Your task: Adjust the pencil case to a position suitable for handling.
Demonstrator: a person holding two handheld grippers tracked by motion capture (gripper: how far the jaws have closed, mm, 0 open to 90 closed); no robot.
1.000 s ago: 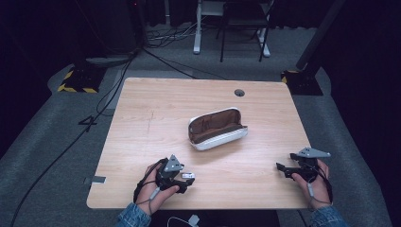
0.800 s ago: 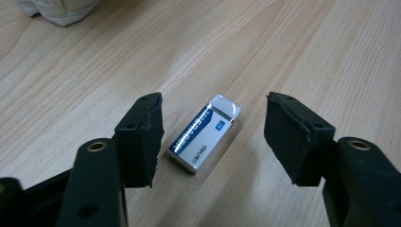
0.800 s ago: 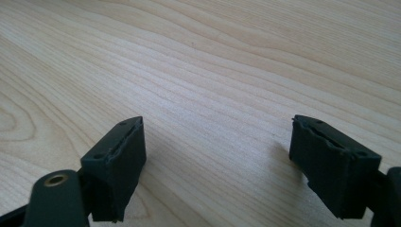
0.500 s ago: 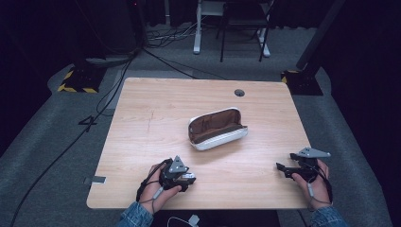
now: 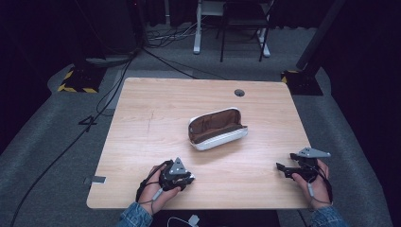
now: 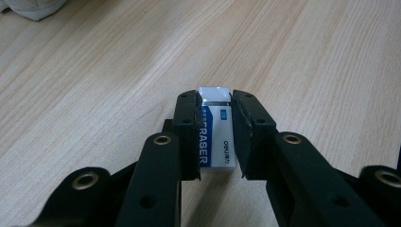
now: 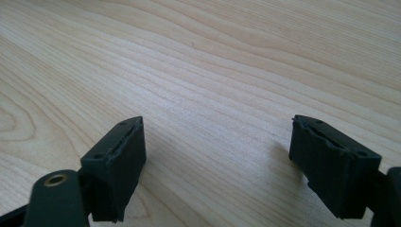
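Room: dark surroundings, with grey carpet [image 5: 56,142] around the table; black cables [image 5: 108,101] ran over the carpet at the left, yellow-and-black striped blocks [image 5: 75,81] sat at the far left and far right, and white desk legs [image 5: 197,28] with a dark chair [image 5: 243,19] stood at the far side.
Table [image 5: 156,118]: pale wood with a straight grain, rectangular, a round grommet hole [image 5: 239,92] near its far edge right of centre; most of the top lay bare.
Pencil case [image 5: 216,128]: white outside, brown inside, lying open near the middle of the table, well apart from both grippers.
Right gripper [image 5: 288,171]: held low at the near right corner of the table, pointing left; in the right gripper view its jaws stood wide apart over bare wood with nothing between them [image 7: 215,165].
Left gripper [image 5: 188,178]: held at the near edge, left of centre, low over the table; its jaws had just been closing and were clamped on the eraser [image 6: 216,137].
Eraser [image 6: 216,130]: white block in a blue-and-white sleeve, lying on the wood between the left gripper's pads [image 6: 187,127], which pressed on both its long sides; its far end stuck out just past the jaw tips.
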